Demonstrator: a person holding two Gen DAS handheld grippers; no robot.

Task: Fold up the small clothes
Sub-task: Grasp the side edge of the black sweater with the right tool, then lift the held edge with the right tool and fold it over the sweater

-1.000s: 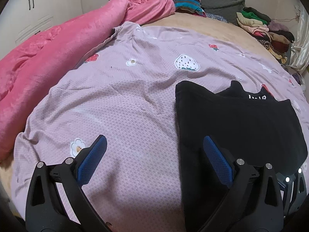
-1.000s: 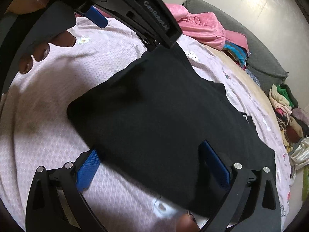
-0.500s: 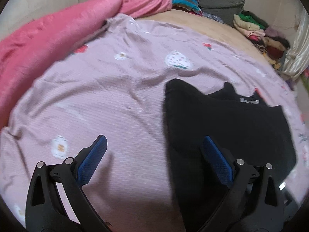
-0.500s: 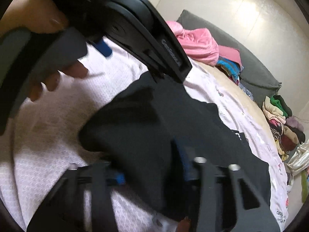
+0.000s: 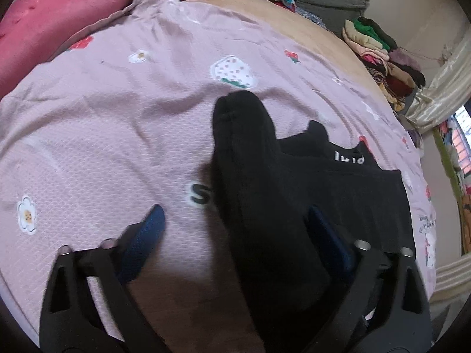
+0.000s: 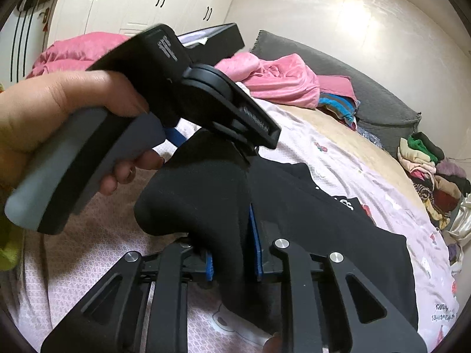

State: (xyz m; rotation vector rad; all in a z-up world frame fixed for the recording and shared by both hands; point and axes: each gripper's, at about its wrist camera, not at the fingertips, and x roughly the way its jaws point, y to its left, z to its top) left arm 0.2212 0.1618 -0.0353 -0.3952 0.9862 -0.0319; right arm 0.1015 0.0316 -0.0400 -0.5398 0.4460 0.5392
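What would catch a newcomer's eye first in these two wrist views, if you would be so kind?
First the black garment, bunched up off the lilac floral sheet, with the right gripper shut on one fold of it. Next, in the right wrist view, the person's left hand looms at the left, gripping the left gripper, whose blue pads stand wide apart over the sheet and the garment's edge. Behind, a pink blanket lines the far left.

The right claw (image 6: 232,253) pinches a lifted fold of the black garment (image 6: 323,235) above the pink sheet (image 6: 338,158).
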